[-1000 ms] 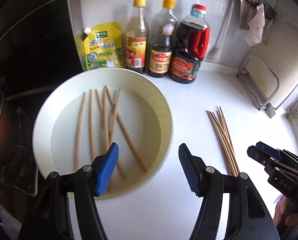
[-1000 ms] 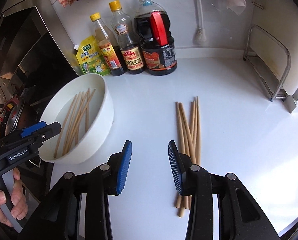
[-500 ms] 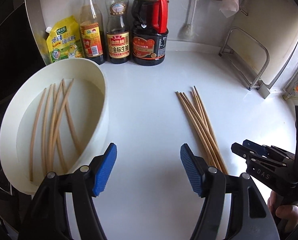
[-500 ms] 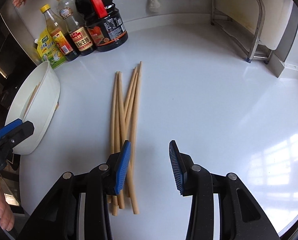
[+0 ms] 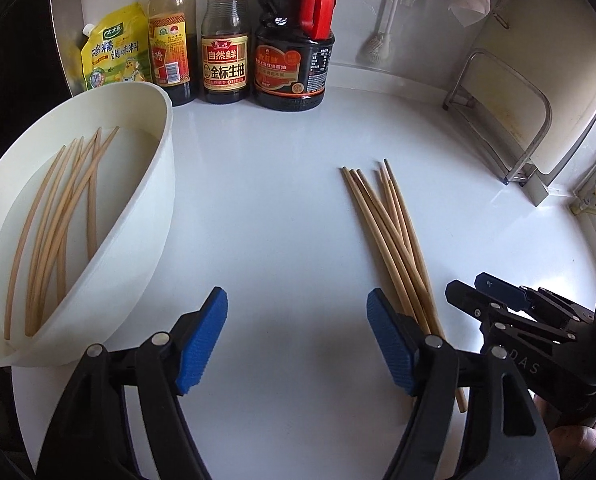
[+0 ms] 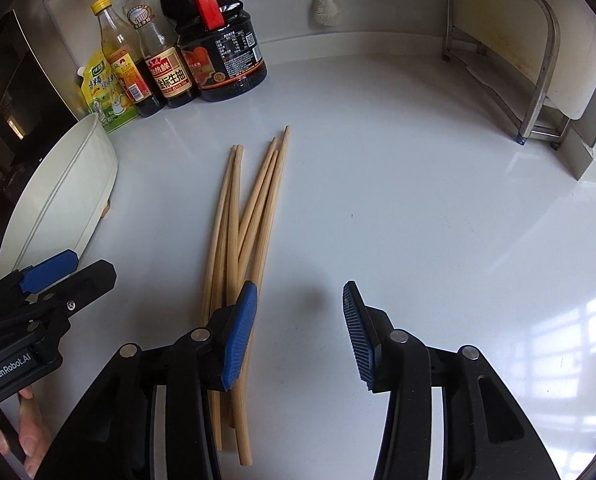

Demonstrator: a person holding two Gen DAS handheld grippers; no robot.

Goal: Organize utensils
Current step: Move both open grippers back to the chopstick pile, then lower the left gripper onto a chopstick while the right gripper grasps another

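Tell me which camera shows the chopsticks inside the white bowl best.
Left wrist view: it looks into the white bowl, so the chopsticks in it show full length. The right wrist view shows only the bowl's outer wall, hiding them.

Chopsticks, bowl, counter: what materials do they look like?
Chopsticks: likely bamboo or wood, matte tan with faint grain, unlacquered.
Bowl: probably plastic, possibly ceramic; smooth off-white, thin wall, soft sheen.
Counter: glossy white, stone or solid surface; it mirrors the window light.
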